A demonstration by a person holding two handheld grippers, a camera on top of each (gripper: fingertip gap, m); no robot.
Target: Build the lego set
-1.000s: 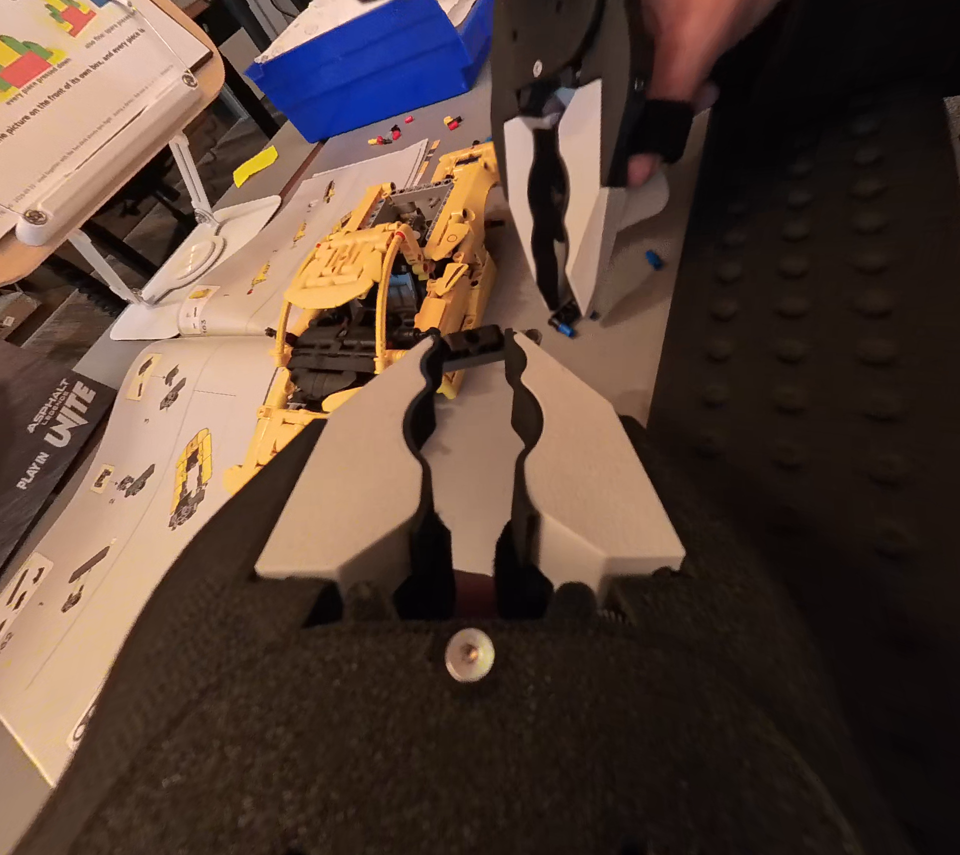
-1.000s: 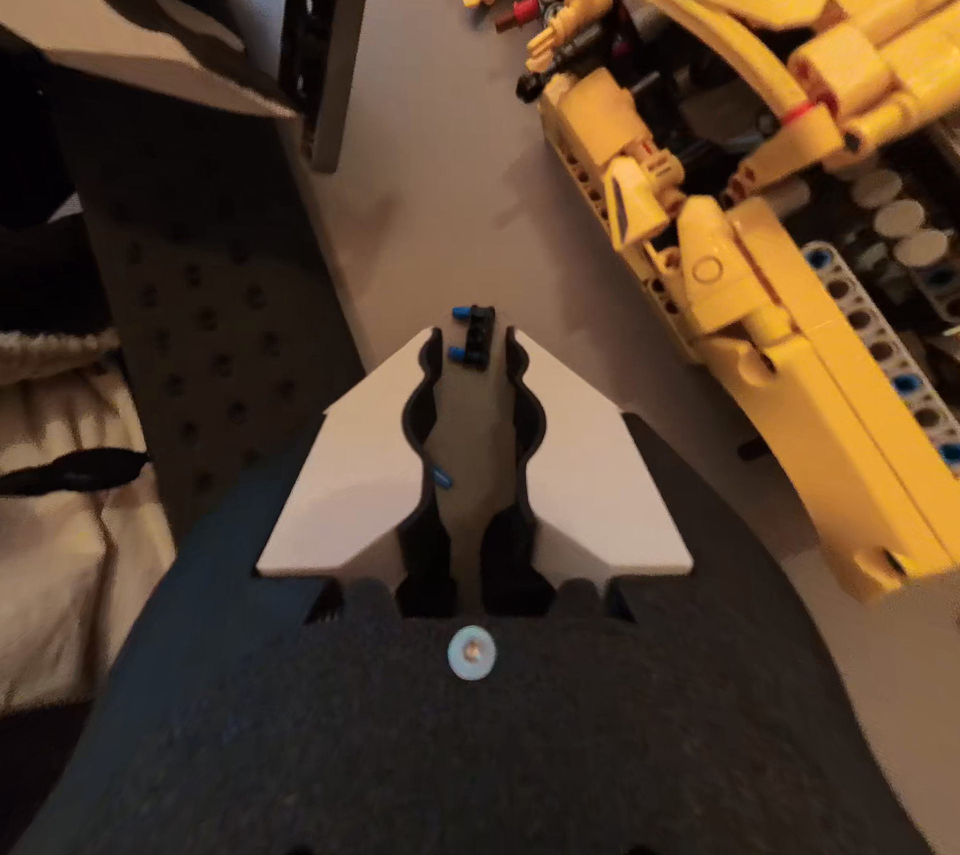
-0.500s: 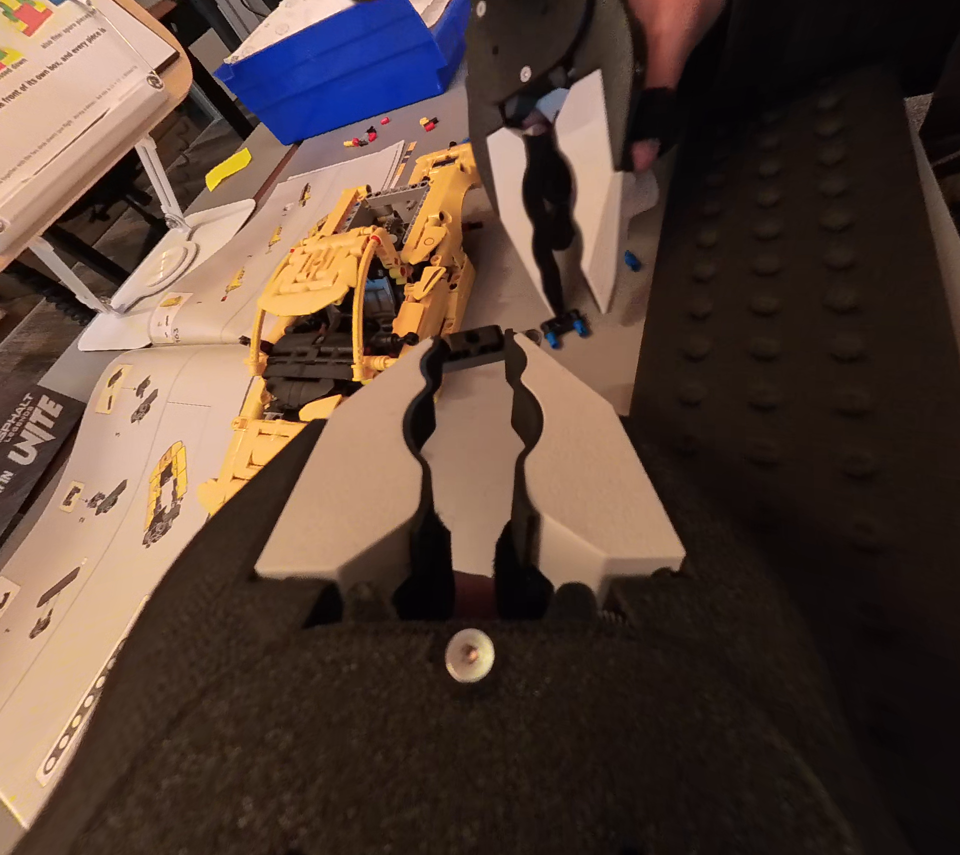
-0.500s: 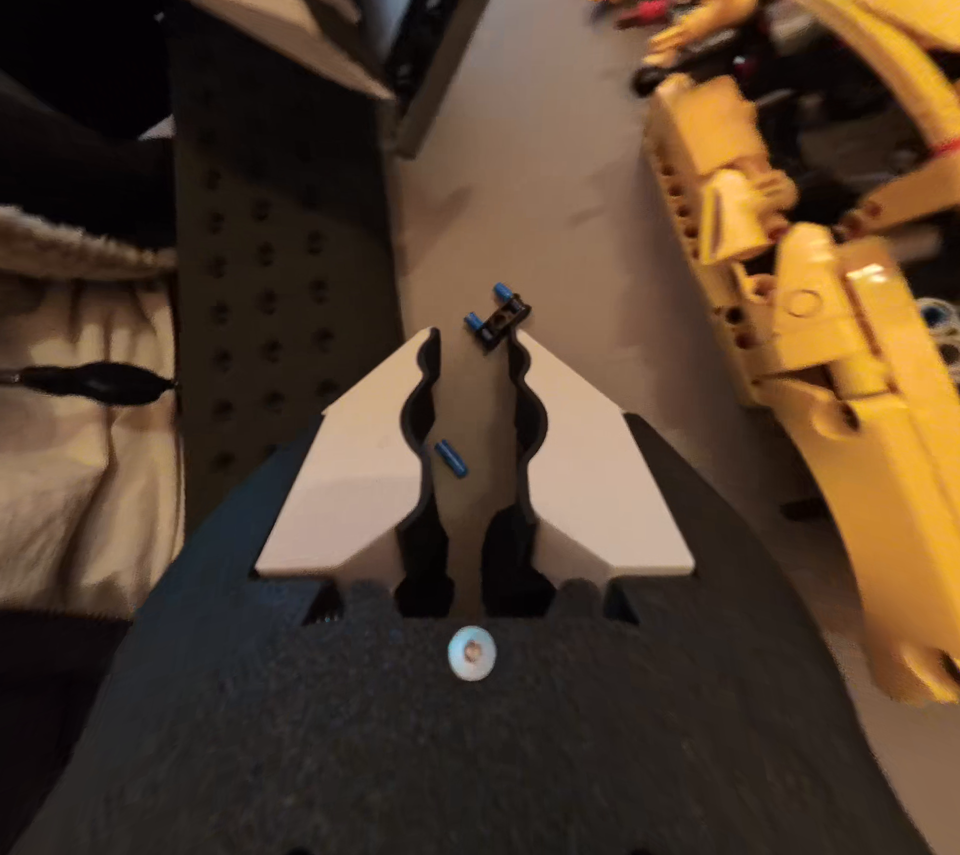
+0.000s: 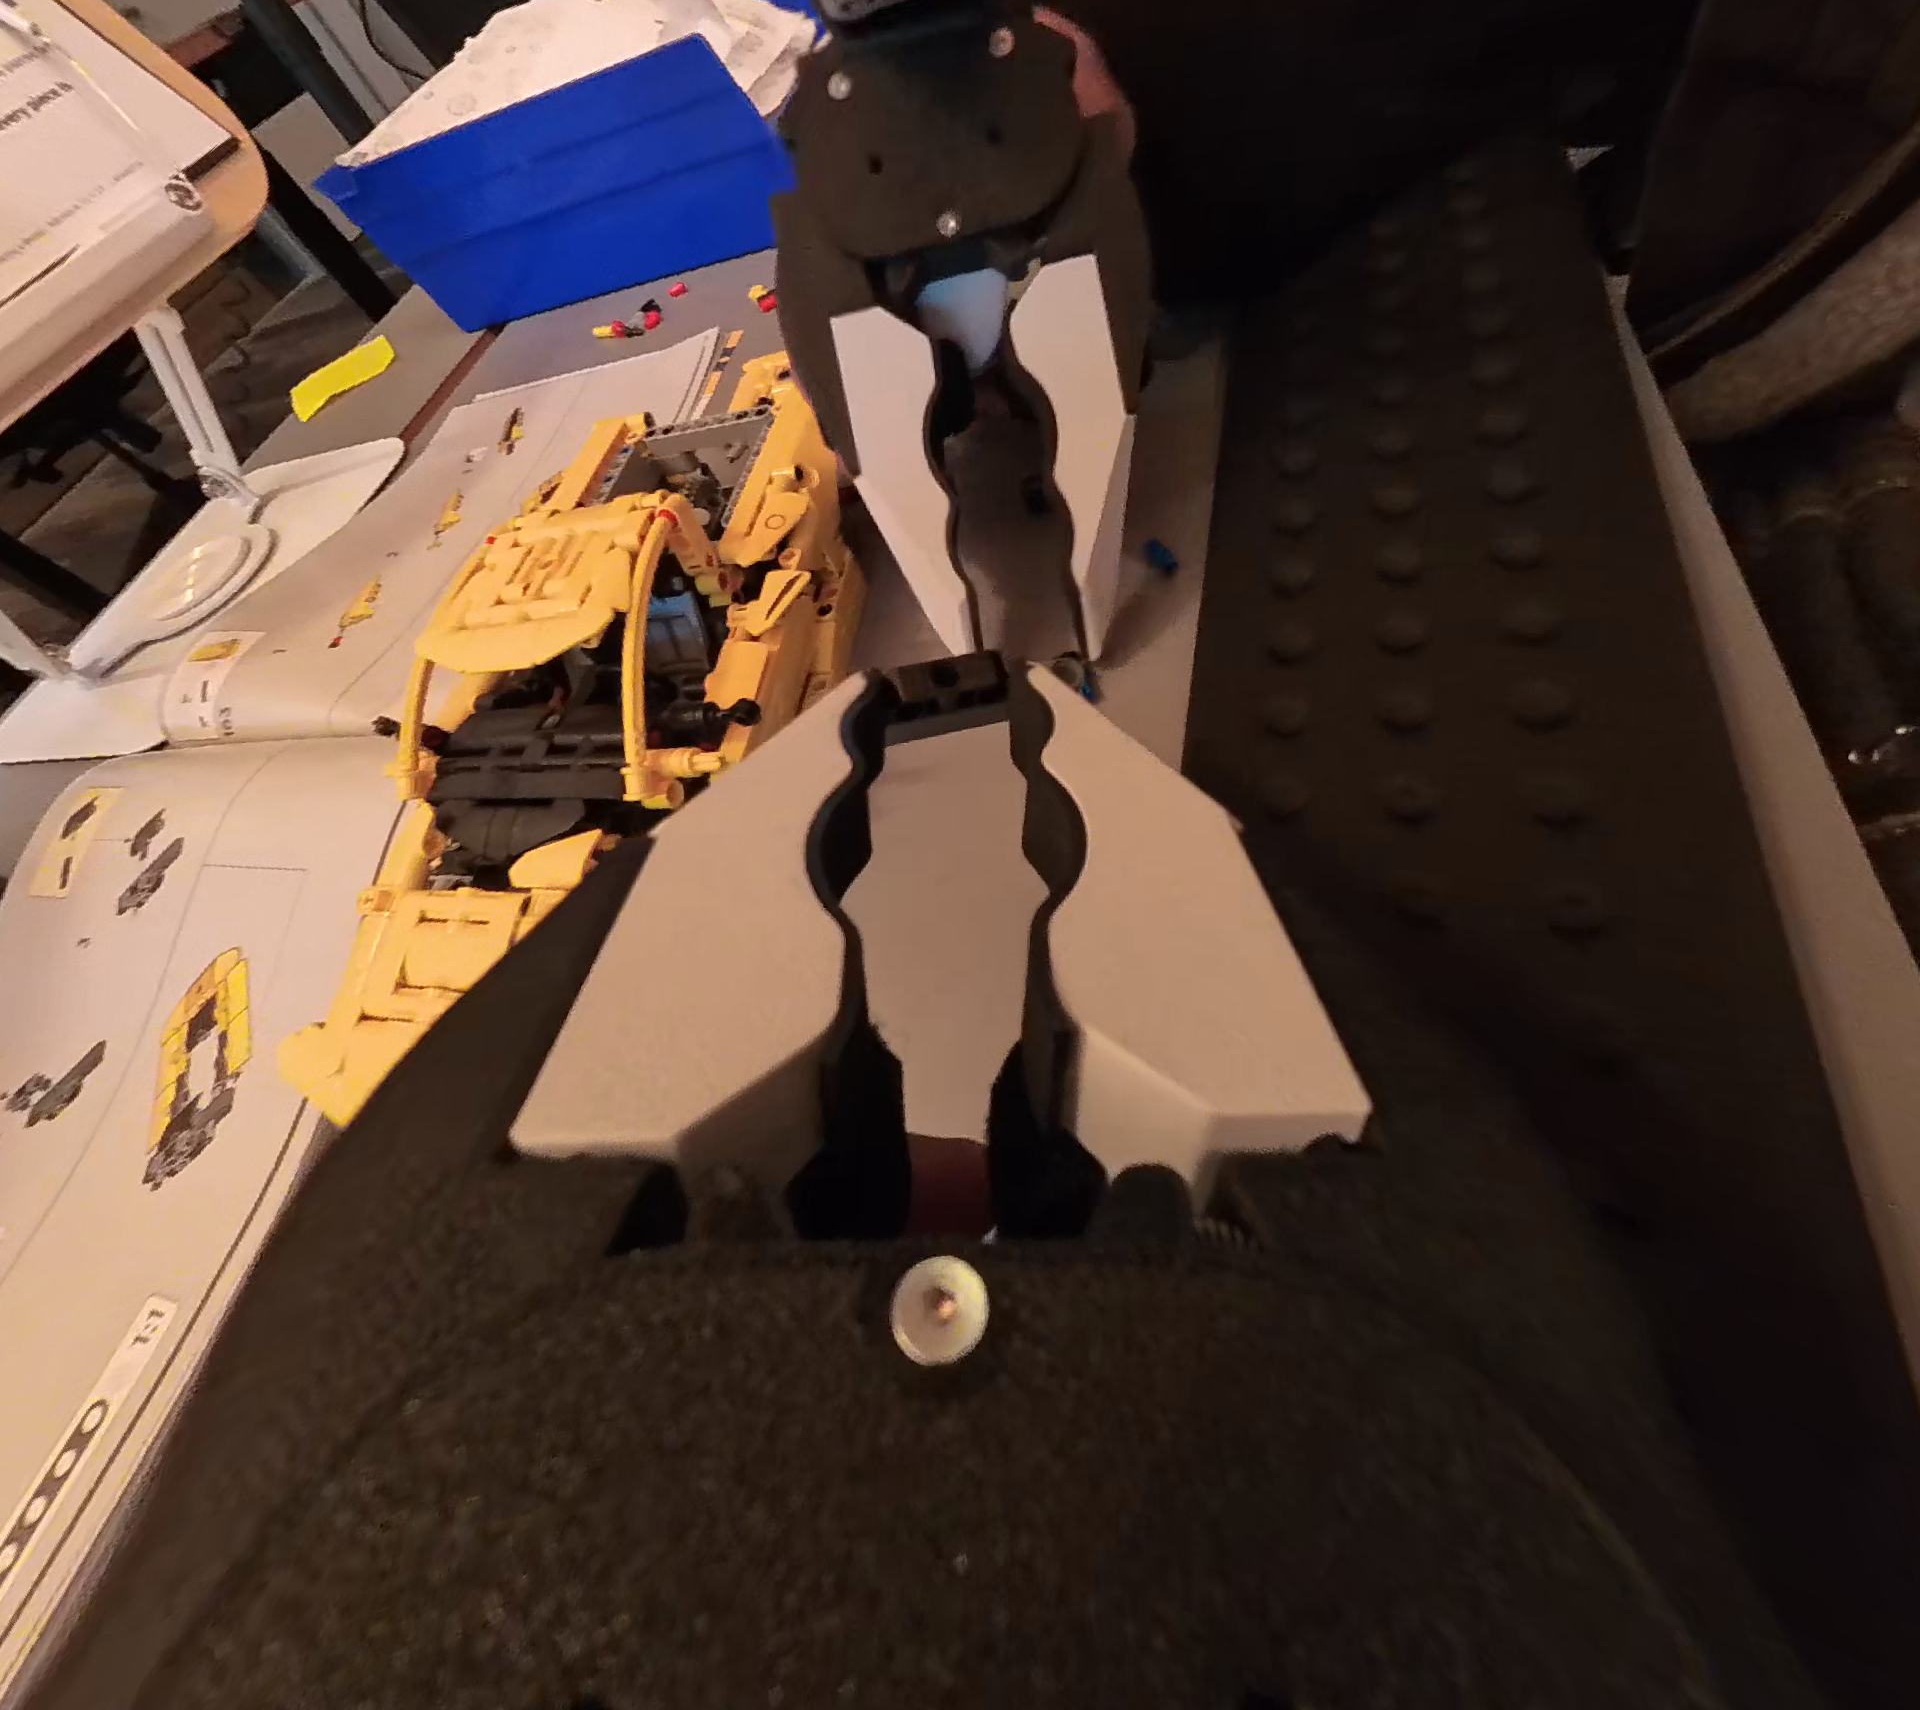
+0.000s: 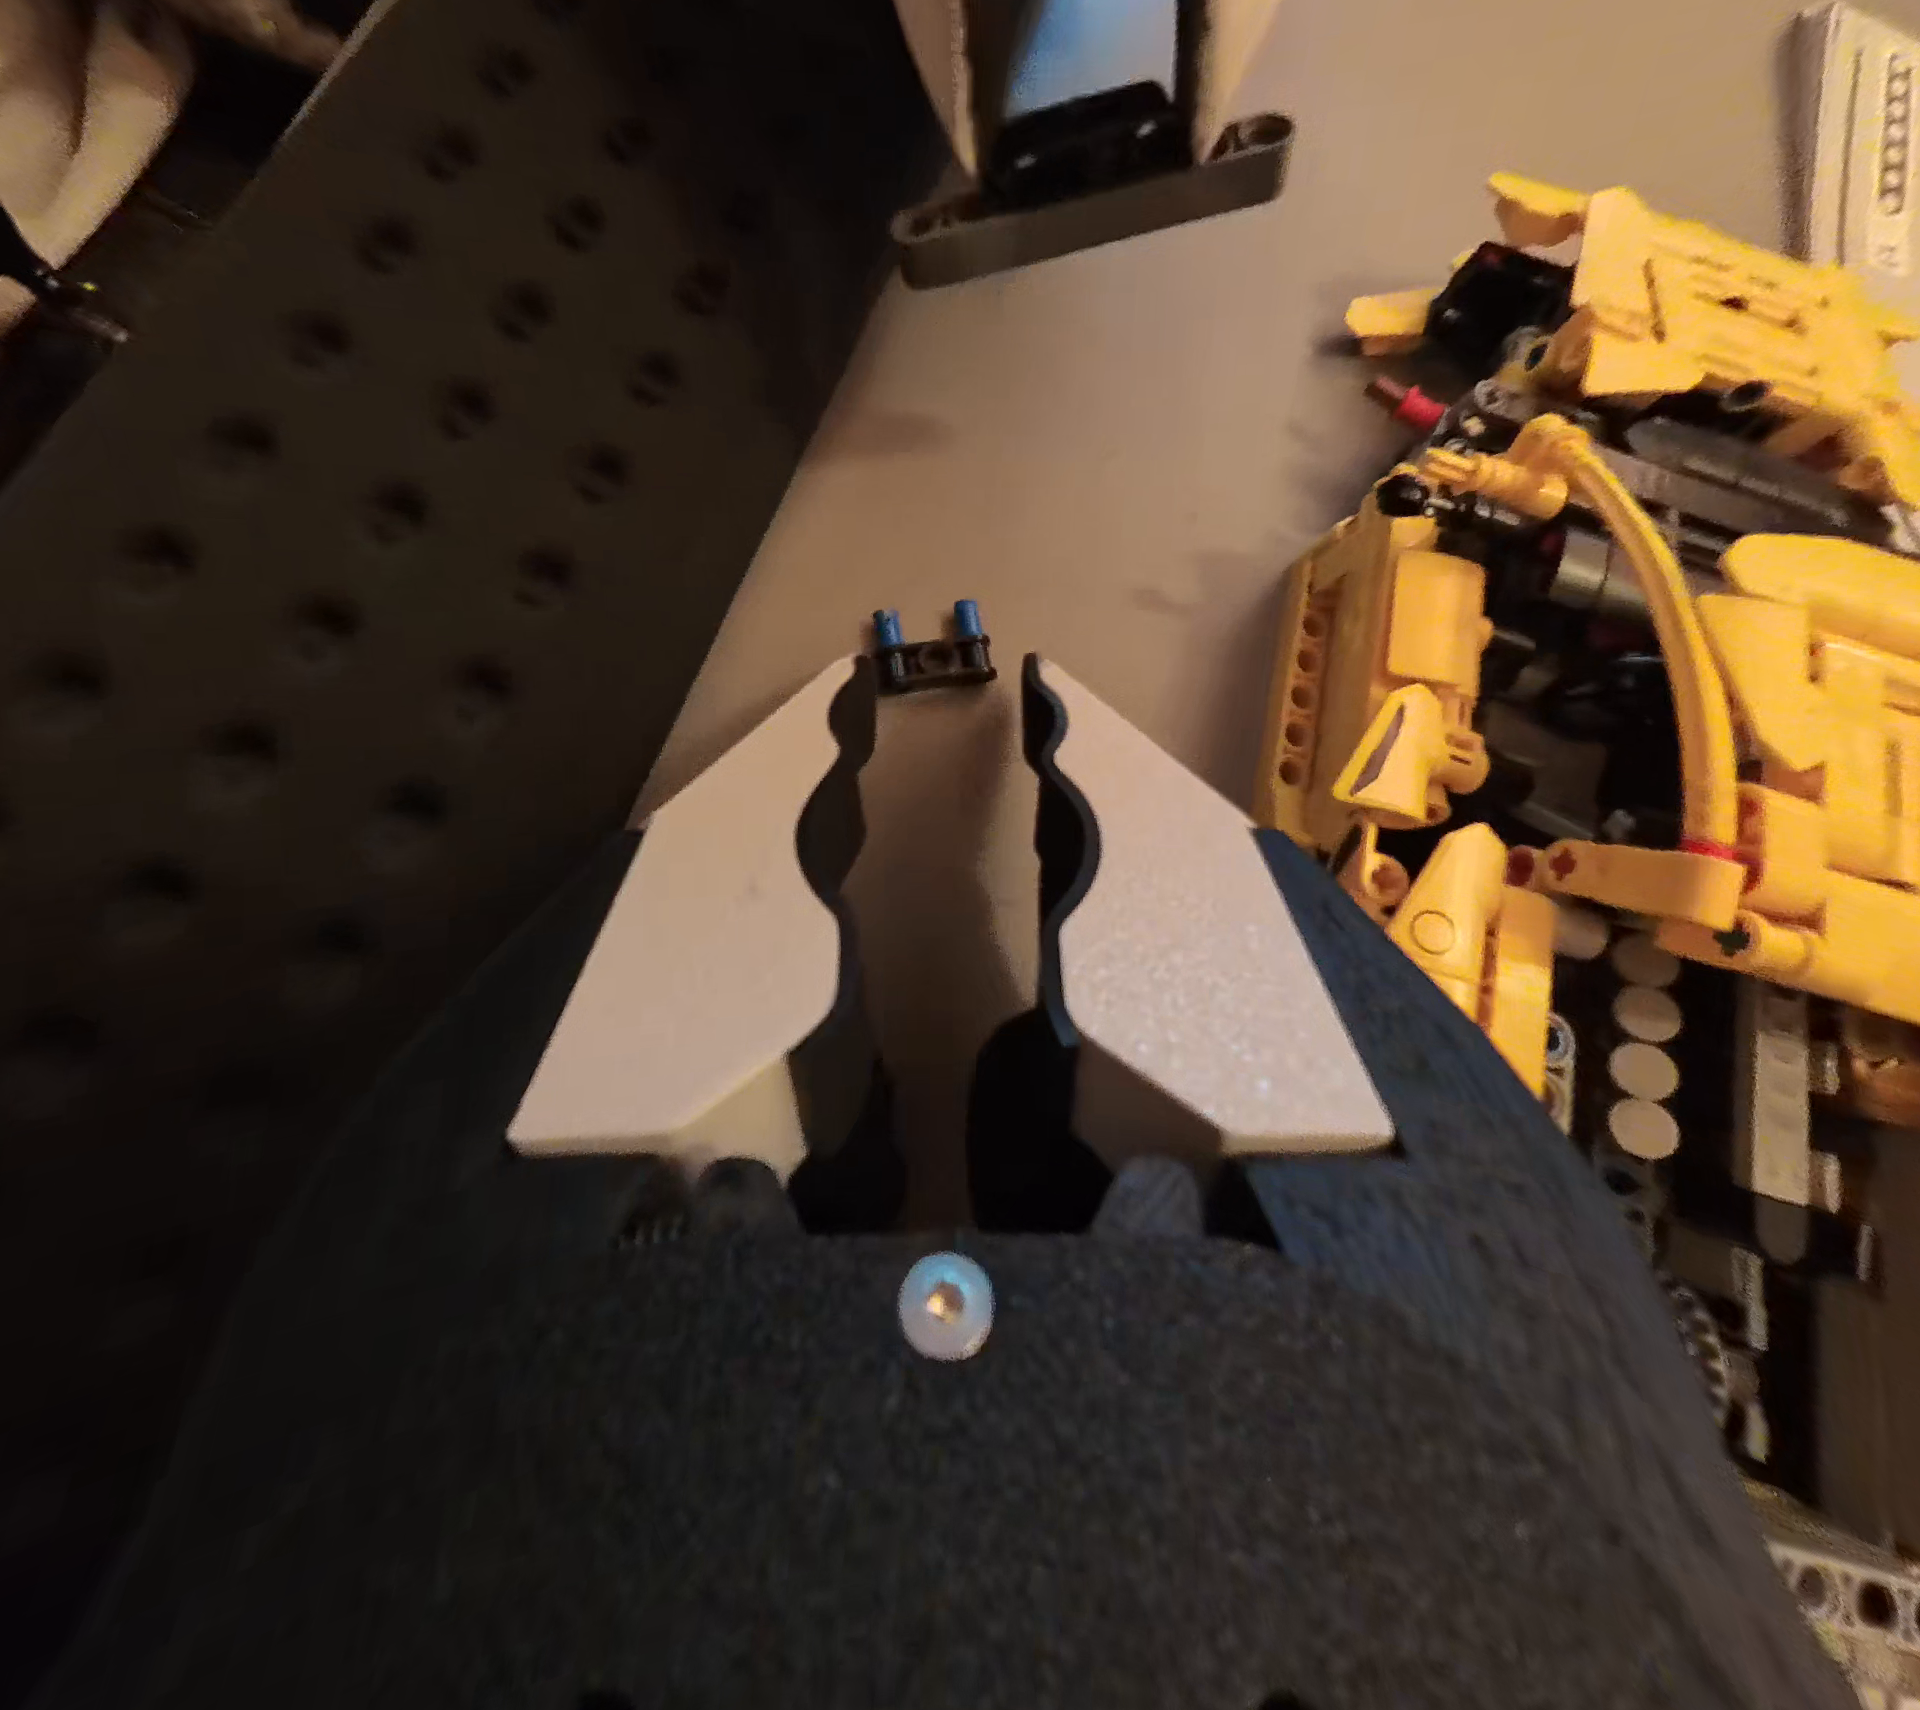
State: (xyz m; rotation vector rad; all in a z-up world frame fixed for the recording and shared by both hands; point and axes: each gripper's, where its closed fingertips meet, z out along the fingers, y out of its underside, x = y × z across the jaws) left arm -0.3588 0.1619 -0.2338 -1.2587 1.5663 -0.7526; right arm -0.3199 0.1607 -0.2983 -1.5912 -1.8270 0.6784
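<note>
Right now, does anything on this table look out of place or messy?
Mostly tidy, with a few strays. A blue pin lies alone on the table beside the right tool. Small red and yellow pieces are scattered before the blue bin, which overflows with crumpled paper.

Ahead of the right gripper (image 6: 940, 673), whose jaws stand apart, a small black connector with two blue pins (image 6: 932, 649) lies on bare grey table (image 6: 1060, 455). To its right the yellow car model (image 6: 1621, 725) walls off that side; to its left runs a dark studded plate (image 6: 416, 465). Farther ahead the left gripper (image 6: 1086, 133) holds a black piece fixed to a grey beam (image 6: 1091, 221), blocking that way.
</note>
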